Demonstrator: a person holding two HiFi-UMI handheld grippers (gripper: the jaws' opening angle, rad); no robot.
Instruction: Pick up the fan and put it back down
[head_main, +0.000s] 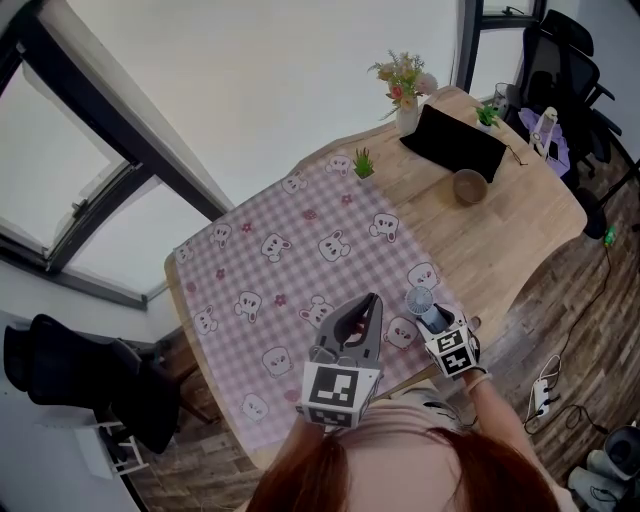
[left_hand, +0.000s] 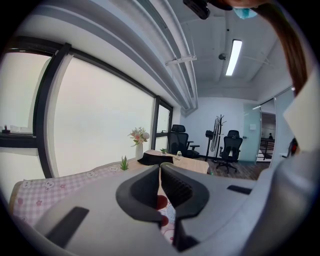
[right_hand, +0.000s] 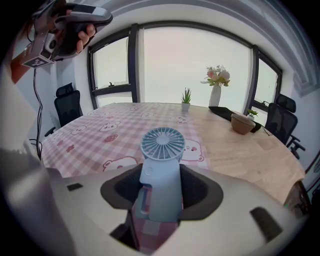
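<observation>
A small pale-blue handheld fan (right_hand: 162, 145) stands upright between the jaws of my right gripper (right_hand: 161, 187), which is shut on its handle. Its round grille faces the camera, just over the pink checked tablecloth (right_hand: 100, 135). In the head view the fan (head_main: 419, 300) is near the table's front edge, at the cloth's right border, with the right gripper (head_main: 433, 318) around it. My left gripper (head_main: 372, 302) hovers to the left of it over the cloth (head_main: 270, 280), shut with nothing in it; in its own view the jaws of the left gripper (left_hand: 160, 172) stand almost together.
On the bare wooden table (head_main: 520, 240) beyond the cloth are a brown bowl (head_main: 468, 186), a black pouch (head_main: 455, 143), a vase of flowers (head_main: 405, 100) and a small green plant (head_main: 363, 163). Office chairs (head_main: 565, 60) stand past the far end. Windows run along the left.
</observation>
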